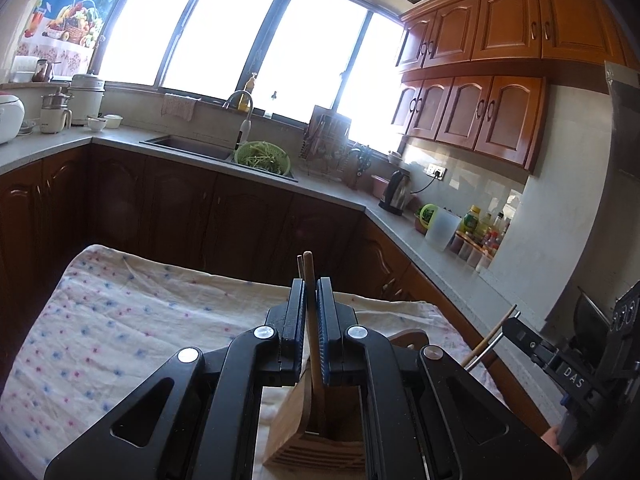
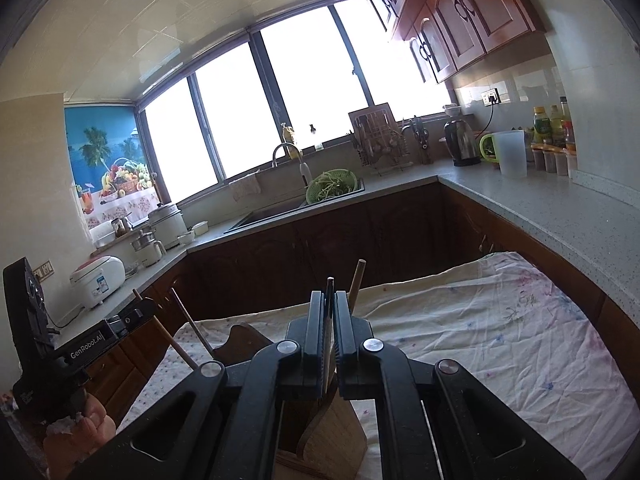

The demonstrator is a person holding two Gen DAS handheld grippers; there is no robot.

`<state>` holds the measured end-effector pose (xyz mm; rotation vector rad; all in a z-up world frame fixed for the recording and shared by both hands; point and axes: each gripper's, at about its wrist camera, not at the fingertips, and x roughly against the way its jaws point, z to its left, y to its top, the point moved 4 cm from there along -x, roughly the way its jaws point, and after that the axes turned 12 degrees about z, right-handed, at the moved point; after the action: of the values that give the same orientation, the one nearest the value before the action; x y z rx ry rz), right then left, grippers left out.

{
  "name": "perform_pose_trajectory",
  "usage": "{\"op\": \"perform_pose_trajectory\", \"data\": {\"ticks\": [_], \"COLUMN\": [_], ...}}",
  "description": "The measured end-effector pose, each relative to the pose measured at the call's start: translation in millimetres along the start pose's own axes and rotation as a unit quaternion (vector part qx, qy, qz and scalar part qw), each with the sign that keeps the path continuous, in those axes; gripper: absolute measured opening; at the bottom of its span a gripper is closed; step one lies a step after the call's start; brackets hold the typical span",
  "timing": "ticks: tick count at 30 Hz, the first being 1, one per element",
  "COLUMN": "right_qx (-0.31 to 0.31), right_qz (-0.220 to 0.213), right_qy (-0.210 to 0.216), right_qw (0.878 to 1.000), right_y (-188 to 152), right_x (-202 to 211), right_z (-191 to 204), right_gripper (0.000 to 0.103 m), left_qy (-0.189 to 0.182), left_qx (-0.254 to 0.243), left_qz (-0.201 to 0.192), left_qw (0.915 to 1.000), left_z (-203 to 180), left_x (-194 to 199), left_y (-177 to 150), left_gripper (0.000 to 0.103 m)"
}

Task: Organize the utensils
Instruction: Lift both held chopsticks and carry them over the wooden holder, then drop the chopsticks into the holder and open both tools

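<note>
A wooden utensil holder (image 1: pixel 320 432) stands on a cloth-covered table (image 1: pixel 120 320), below both grippers. My left gripper (image 1: pixel 311 284) is shut on wooden chopsticks (image 1: pixel 310 320) whose lower ends reach into the holder. In the right wrist view my right gripper (image 2: pixel 329 296) is shut on a thin dark chopstick (image 2: pixel 329 320) over the same holder (image 2: pixel 332 432); a second wooden stick (image 2: pixel 357 284) rises just to its right. The left gripper's body (image 2: pixel 100 340) shows at the left with its chopsticks (image 2: pixel 192 328). The right gripper's body (image 1: pixel 560 360) shows at the right.
Beyond the table runs an L-shaped counter with a sink (image 1: pixel 188 146), a green colander (image 1: pixel 262 158), a dish rack (image 1: pixel 324 136), a kettle (image 1: pixel 396 192) and bottles (image 1: pixel 480 232). Dark cabinets (image 1: pixel 180 208) stand below, and appliances (image 1: pixel 52 112) at the left.
</note>
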<state>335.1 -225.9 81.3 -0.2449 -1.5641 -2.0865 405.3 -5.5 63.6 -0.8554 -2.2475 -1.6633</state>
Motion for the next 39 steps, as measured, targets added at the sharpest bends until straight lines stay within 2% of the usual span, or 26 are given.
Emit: {"op": "perform_pose_trajectory", "data": {"ticks": [9,11,14,15,16,18,20,23,24,25,29,39], "right_qx": [-0.006,-0.007,-0.011,-0.014,-0.017,-0.021,-0.022,-0.028,-0.029,-0.027,-0.019,-0.02], "right_qz": [0.012,0.015,0.015,0.014,0.013,0.008,0.002,-0.001,-0.003,-0.005,-0.001,0.033], "right_qy": [0.003,0.006,0.007,0.009,0.013,0.021,0.022,0.025,0.028,0.031,0.038,0.05], "right_qw": [1.0,1.0,1.0,1.0,1.0,1.0,1.0,0.999,0.999,0.999,0.999,0.998], "right_y": [2.9,3.2,3.7,4.1,4.5,5.3,5.3,4.1,3.3,1.6,-9.1,-55.4], "right_x": [-2.6,-3.1,-0.7,0.9,2.8,8.4,15.9,26.6,30.9,35.6,51.3,88.4], "right_z": [-2.7,-3.5,-5.8,-6.6,-7.5,-8.4,-8.4,-9.6,-9.8,-9.3,-7.2,-9.6], "right_gripper": [0.005,0.01,0.013,0.022,0.036,0.057,0.059,0.078,0.086,0.091,0.096,0.097], "left_qy": [0.003,0.003,0.005,0.006,0.008,0.009,0.016,0.023,0.03,0.032,0.035,0.044], "left_qx": [-0.002,-0.005,-0.007,-0.006,-0.003,-0.002,0.001,0.003,0.004,0.005,0.007,0.016], "left_qz": [0.008,0.015,0.024,0.025,0.024,0.019,0.026,0.03,0.034,0.033,0.042,0.081], "left_qw": [1.0,0.9999,0.9997,0.9996,0.9997,0.9998,0.9995,0.9993,0.999,0.9989,0.9985,0.9956], "left_z": [1.1,1.2,0.9,1.6,2.1,2.8,3.6,4.8,5.2,5.7,8.0,11.6], "left_x": [-2.3,-3.9,-4.0,-3.2,-1.4,4.0,6.9,15.4,18.8,23.7,43.2,86.5], "left_y": [2.8,2.9,2.7,2.5,2.1,0.8,-1.4,-7.4,-10.3,-13.5,-29.7,-85.5], "left_gripper": [0.006,0.006,0.015,0.03,0.043,0.045,0.053,0.064,0.074,0.078,0.084,0.086]}}
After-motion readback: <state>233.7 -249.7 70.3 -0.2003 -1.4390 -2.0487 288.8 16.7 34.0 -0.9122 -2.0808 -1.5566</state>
